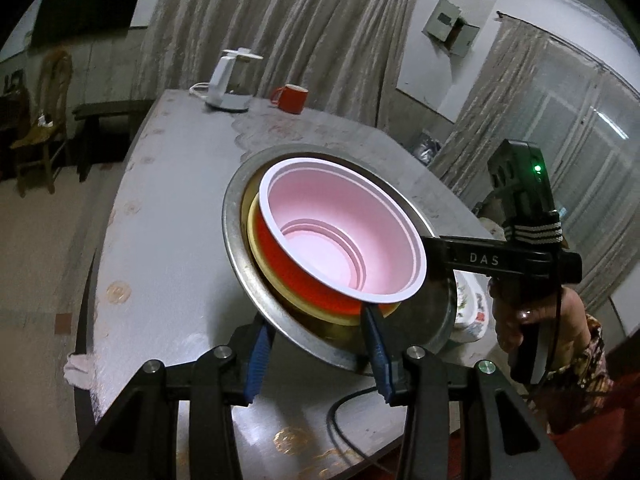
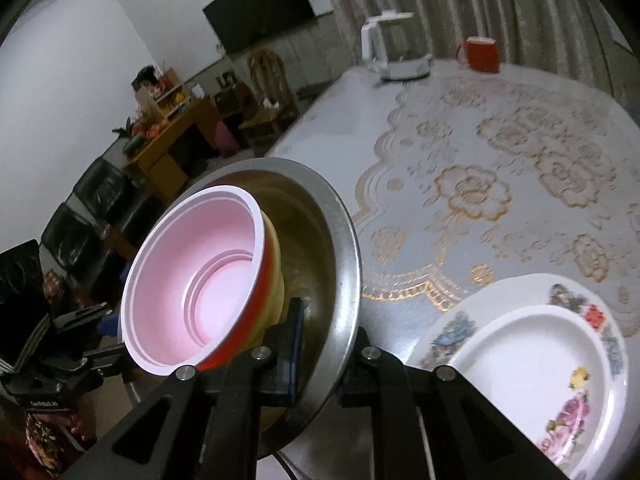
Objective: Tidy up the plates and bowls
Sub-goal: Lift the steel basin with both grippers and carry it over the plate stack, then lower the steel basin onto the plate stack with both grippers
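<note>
A steel bowl (image 1: 236, 220) holds a yellow bowl (image 1: 256, 240) and, on top, a red bowl with a pink inside (image 1: 344, 232). The stack is tilted and held above the table by both grippers. My left gripper (image 1: 316, 344) is shut on the steel bowl's near rim, one blue pad outside, one inside. My right gripper (image 2: 320, 344) is shut on the steel bowl's rim (image 2: 344, 240) from the other side. It shows in the left wrist view as a black arm (image 1: 500, 258). A floral plate (image 2: 452, 328) with a white plate (image 2: 532, 364) on it lies at the right.
The table carries a lace-patterned cloth (image 2: 480, 184). A red mug (image 1: 291, 98) and a white appliance (image 1: 228, 84) stand at the far end. A black cable (image 1: 340, 420) lies near the front edge. Chairs and a wooden shelf stand beyond the table.
</note>
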